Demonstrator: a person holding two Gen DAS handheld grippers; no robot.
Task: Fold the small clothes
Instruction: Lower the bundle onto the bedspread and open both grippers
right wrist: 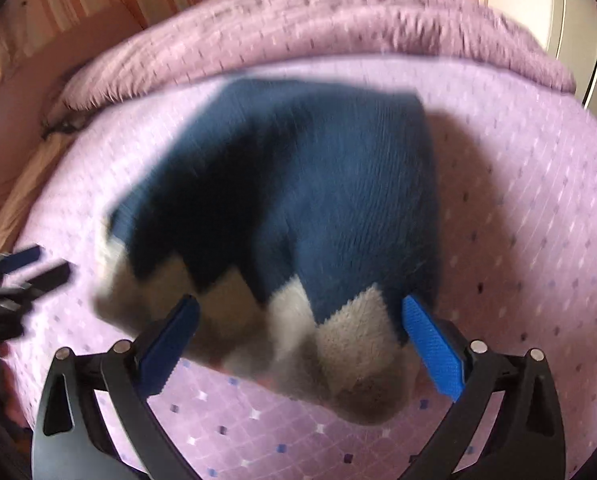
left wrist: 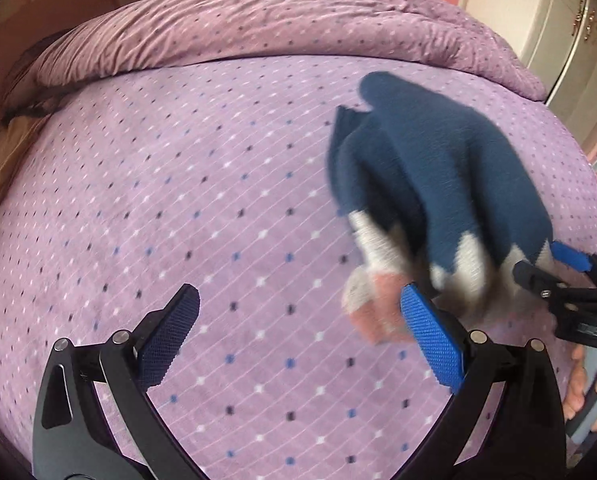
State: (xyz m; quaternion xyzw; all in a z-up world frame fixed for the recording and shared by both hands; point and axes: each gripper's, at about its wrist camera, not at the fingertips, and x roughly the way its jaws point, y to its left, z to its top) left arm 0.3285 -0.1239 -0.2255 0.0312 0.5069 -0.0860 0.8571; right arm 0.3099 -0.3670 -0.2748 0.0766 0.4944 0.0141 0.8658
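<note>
small dark-blue knitted sweater with grey-white and pink patches [right wrist: 298,208]: bunched up, blurry, over the purple dotted bed cover [left wrist: 158,200] | right gripper [right wrist: 298,344]: tongs spread wide, sweater between them, not pinched | left gripper [left wrist: 298,340]: tongs spread wide, nothing inside, sweater just beside

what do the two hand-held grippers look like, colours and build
Both match. The left hand-held gripper has two curved black plastic arms with cut-out slots and round silver pivot pins, each ending in a bright blue ribbed pad. The right hand-held gripper is the same build: black frame, silver pins, blue textured pads. No cables or markings show. A bare hand grips a grey handle; no sleeve is visible.
</note>
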